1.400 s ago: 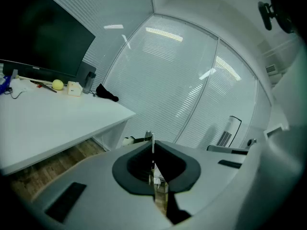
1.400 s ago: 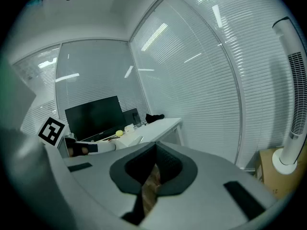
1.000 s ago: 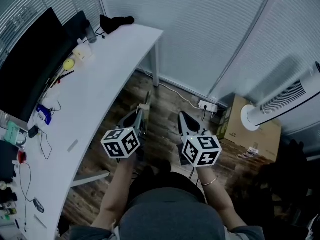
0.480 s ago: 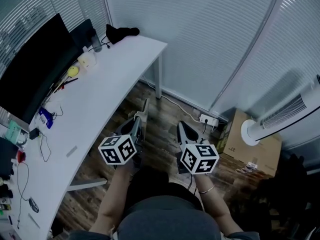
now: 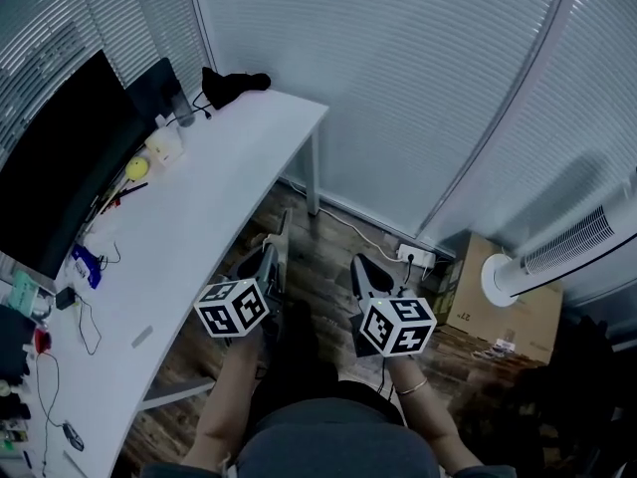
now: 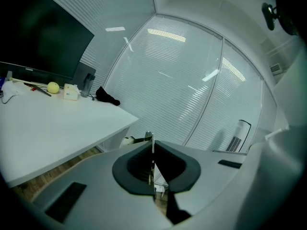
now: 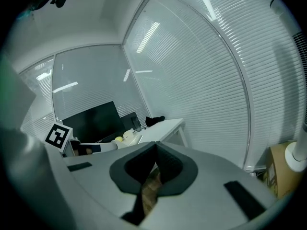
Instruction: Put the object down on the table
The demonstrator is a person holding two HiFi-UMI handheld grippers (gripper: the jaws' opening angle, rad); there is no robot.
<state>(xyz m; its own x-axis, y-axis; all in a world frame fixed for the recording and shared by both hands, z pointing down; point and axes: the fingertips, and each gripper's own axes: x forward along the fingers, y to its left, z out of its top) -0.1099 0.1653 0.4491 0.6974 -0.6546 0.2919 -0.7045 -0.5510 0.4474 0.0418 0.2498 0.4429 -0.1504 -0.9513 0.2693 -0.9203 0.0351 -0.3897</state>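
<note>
My left gripper (image 5: 271,258) hangs over the wood floor just right of the white table (image 5: 199,217). It is shut on a thin flat pale piece (image 5: 284,233) that sticks out past its tips. In the left gripper view that piece (image 6: 149,137) stands edge-on between the closed pads of the left gripper (image 6: 152,150). Beside it, further from the table, my right gripper (image 5: 360,265) is shut with nothing in it. Its dark pads meet in the right gripper view (image 7: 156,148). Both grippers point away from me, slightly downward.
On the table stand a black monitor (image 5: 55,162), a yellow ball (image 5: 137,168), a white box (image 5: 165,145), a black cloth (image 5: 231,83) and loose cables (image 5: 85,302). A power strip (image 5: 416,258), a cardboard box (image 5: 476,292) and a tower fan (image 5: 557,252) are at the right.
Both grippers sit a little lower in the head view, and the table's far end has also dropped in the picture. The left gripper's hold on the thin piece is unchanged.
</note>
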